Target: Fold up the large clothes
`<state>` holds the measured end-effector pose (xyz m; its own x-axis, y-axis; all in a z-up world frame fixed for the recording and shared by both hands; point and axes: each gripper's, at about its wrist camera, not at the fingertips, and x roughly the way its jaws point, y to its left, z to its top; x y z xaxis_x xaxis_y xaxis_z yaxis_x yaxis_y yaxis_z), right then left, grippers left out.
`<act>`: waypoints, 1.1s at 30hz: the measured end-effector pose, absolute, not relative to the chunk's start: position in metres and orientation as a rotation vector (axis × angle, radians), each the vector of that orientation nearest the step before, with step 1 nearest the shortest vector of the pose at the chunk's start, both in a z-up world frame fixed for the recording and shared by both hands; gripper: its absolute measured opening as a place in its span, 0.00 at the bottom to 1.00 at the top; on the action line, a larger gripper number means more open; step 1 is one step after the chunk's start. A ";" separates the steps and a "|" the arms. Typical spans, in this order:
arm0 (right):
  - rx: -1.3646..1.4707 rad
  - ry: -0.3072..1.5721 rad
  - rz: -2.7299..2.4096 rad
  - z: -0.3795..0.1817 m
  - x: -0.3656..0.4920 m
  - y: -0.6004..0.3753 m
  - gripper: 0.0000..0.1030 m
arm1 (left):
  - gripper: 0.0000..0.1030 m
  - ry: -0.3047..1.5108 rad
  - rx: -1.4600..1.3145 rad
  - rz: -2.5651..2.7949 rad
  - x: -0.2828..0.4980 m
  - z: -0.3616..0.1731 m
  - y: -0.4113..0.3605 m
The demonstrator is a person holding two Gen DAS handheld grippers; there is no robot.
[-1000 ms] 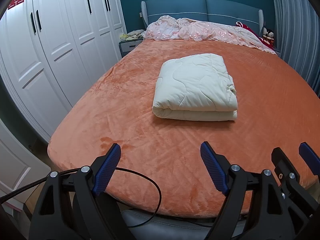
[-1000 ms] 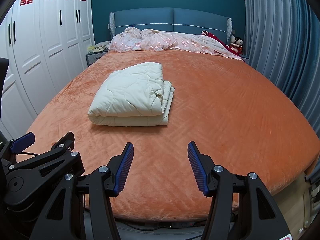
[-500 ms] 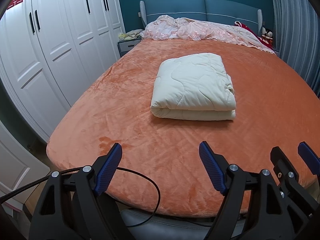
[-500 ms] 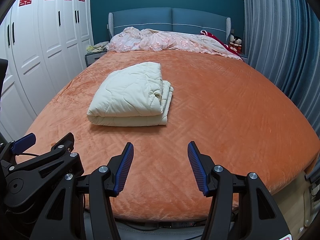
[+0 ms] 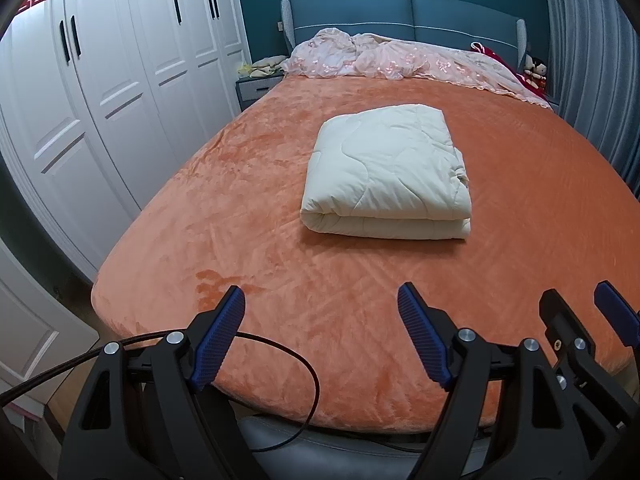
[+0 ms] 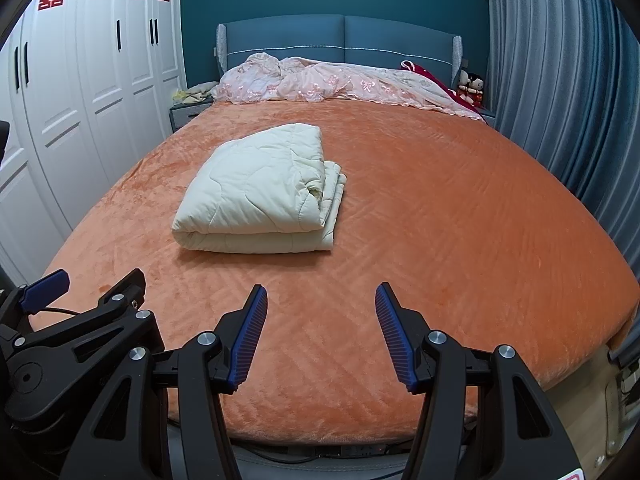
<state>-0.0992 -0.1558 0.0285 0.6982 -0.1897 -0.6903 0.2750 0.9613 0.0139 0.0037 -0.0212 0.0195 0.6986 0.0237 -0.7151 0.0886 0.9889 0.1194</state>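
Note:
A cream quilted garment (image 5: 384, 172) lies folded into a thick rectangle on the orange bed cover (image 5: 240, 216); it also shows in the right wrist view (image 6: 260, 196). My left gripper (image 5: 322, 312) is open and empty above the foot of the bed, well short of the bundle. My right gripper (image 6: 320, 308) is open and empty beside it, also over the foot edge. Each gripper shows at the edge of the other's view: the right one (image 5: 592, 320) and the left one (image 6: 80, 292).
A crumpled pink floral blanket (image 6: 340, 84) lies along the blue headboard (image 6: 344, 36). White wardrobes (image 5: 100, 80) line the left side, blue curtains (image 6: 560, 80) the right. A black cable (image 5: 280, 360) loops under the left gripper at the bed's foot edge.
Both grippers have drifted slightly, so the bed and bundle shift a little in view. The jaws stay open and the bundle has not moved.

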 end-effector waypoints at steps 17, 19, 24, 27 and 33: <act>0.114 0.765 -0.257 0.031 -0.094 -0.152 0.54 | 0.70 0.768 0.153 -0.043 0.005 0.020 -0.018; 0.112 0.763 -0.256 0.032 -0.093 -0.151 0.54 | 0.68 0.761 0.152 -0.049 0.004 0.022 -0.017; 0.098 0.756 -0.248 0.034 -0.092 -0.148 0.54 | 0.69 0.786 0.119 -0.070 0.009 0.023 -0.012; 0.087 0.753 -0.246 0.035 -0.092 -0.145 0.54 | 0.69 0.786 0.115 -0.056 0.009 0.024 -0.010; 0.089 0.757 -0.240 0.036 -0.090 -0.144 0.54 | 0.69 0.795 0.110 -0.053 0.011 0.023 -0.008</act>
<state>-0.0902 -0.1443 0.0360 0.7007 -0.1835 -0.6894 0.2477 0.9688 -0.0062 0.0114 -0.0079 0.0228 0.6991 -0.0057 -0.7150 0.0887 0.9929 0.0787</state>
